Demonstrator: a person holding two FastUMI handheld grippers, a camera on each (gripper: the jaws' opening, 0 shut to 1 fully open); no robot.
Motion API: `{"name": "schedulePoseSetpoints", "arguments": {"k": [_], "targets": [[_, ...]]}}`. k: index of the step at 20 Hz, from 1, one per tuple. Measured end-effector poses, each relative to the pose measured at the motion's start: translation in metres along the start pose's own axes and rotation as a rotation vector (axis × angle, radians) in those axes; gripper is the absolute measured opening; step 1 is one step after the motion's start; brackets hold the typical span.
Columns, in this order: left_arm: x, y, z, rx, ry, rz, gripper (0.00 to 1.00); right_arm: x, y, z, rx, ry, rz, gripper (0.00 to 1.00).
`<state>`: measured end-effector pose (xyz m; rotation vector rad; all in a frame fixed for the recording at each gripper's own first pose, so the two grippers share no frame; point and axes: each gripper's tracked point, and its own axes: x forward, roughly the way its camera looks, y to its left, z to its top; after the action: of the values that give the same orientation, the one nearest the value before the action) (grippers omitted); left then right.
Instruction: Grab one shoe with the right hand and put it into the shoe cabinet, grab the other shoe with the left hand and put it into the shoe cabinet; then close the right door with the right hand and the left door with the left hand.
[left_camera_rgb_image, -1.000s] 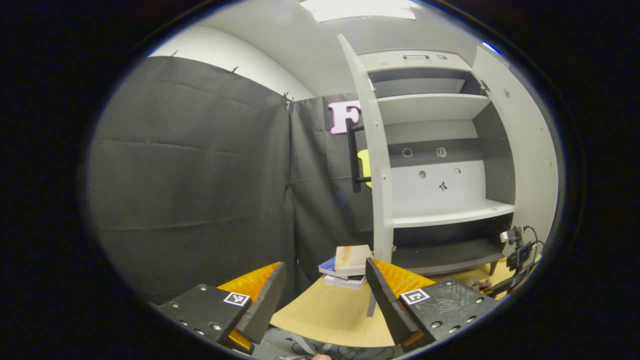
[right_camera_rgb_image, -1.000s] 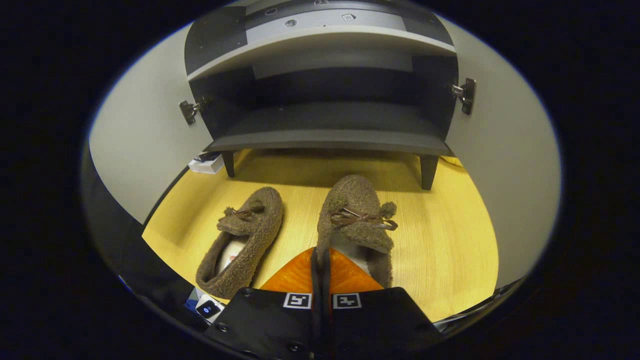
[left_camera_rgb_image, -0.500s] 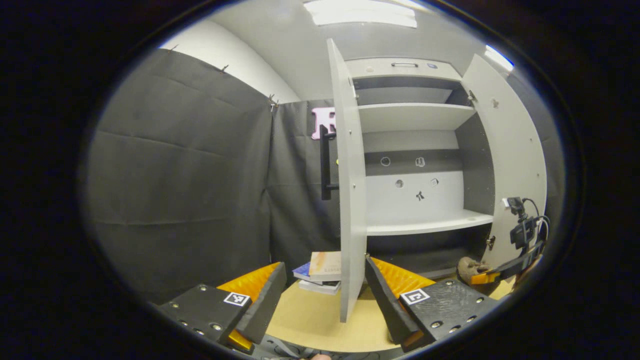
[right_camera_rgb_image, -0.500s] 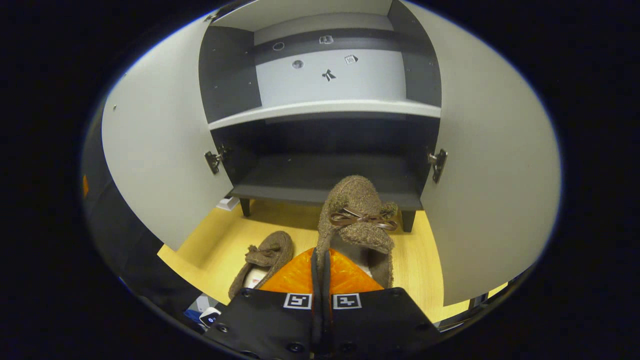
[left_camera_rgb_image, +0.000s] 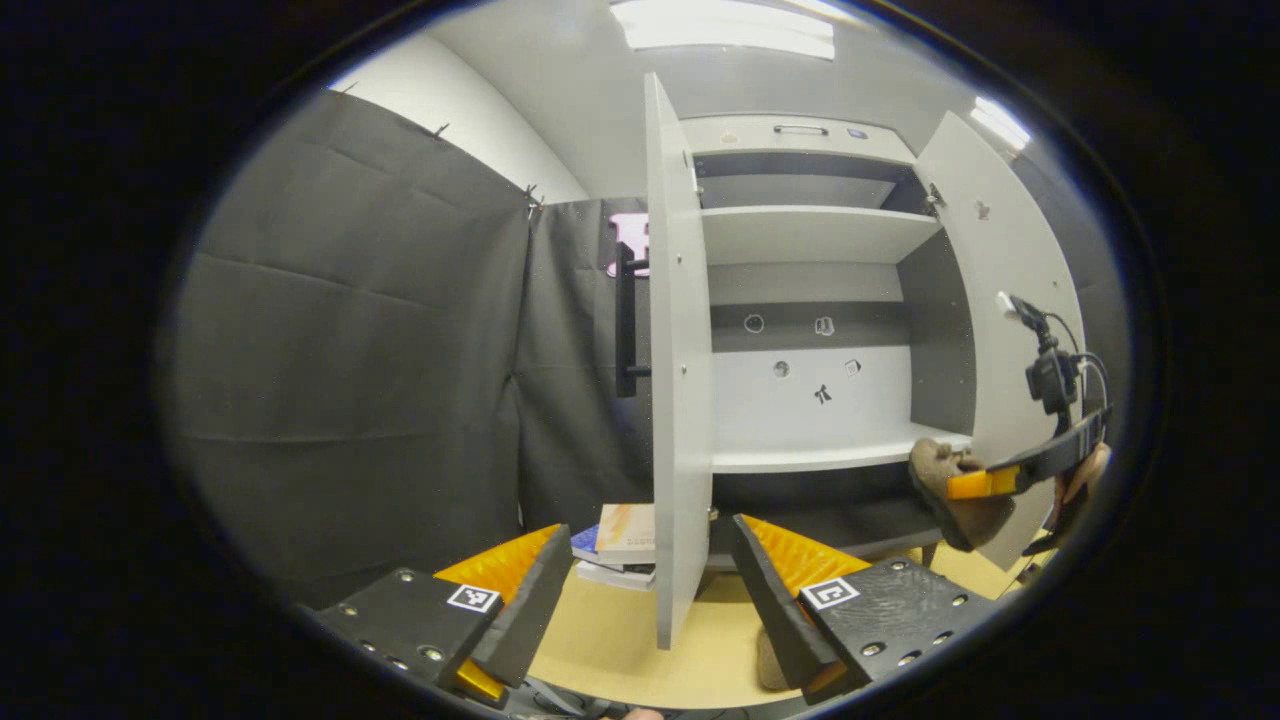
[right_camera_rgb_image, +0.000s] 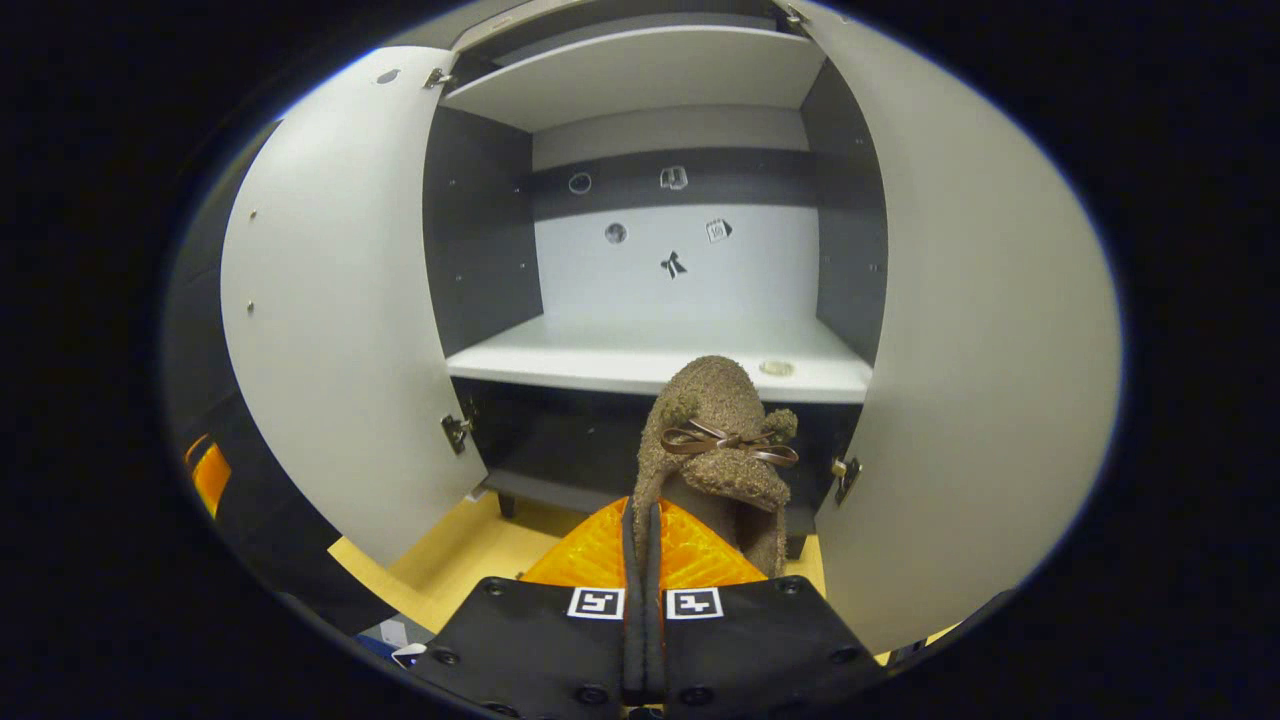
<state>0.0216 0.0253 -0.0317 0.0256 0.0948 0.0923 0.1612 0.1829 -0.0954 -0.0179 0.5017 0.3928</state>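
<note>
Fingers (right_camera_rgb_image: 600, 535) pinch fuzzy brown shoe (right_camera_rgb_image: 715, 440) (ribbon bow).

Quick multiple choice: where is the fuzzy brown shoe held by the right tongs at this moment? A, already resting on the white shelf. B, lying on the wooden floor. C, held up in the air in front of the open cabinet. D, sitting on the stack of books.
C: the right tongs are shut on the brown shoe, which hangs clear of the floor in front of the white shelf.

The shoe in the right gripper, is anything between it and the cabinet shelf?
Nothing visible. The shoe hangs in front of the white shelf, and both cabinet doors stand swung open to either side.
</note>
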Motion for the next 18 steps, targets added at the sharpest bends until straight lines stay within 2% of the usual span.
{"name": "schedulePoseSetpoints", "arguments": {"k": [3, 7, 12, 15, 18], "targets": [[0.004, -0.001, -0.004, -0.005, 0.013, -0.004, 1.00, 0.011, -0.006, 0.036, -0.035, -0.068, -0.015, 0.00], [0.011, 0.001, -0.002, 0.006, 0.010, 0.005, 0.93, 0.036, -0.013, 0.075, -0.050, -0.118, -0.028, 0.00], [0.016, 0.010, -0.002, 0.022, 0.013, 0.042, 0.93, 0.078, -0.026, 0.130, -0.061, -0.191, -0.059, 0.01], [0.017, 0.015, -0.007, 0.026, 0.030, 0.068, 0.93, 0.110, -0.037, 0.152, -0.089, -0.197, -0.086, 0.01], [0.016, 0.020, -0.010, 0.025, 0.044, 0.089, 0.93, 0.145, -0.049, 0.157, -0.096, -0.154, -0.127, 0.01]]}}
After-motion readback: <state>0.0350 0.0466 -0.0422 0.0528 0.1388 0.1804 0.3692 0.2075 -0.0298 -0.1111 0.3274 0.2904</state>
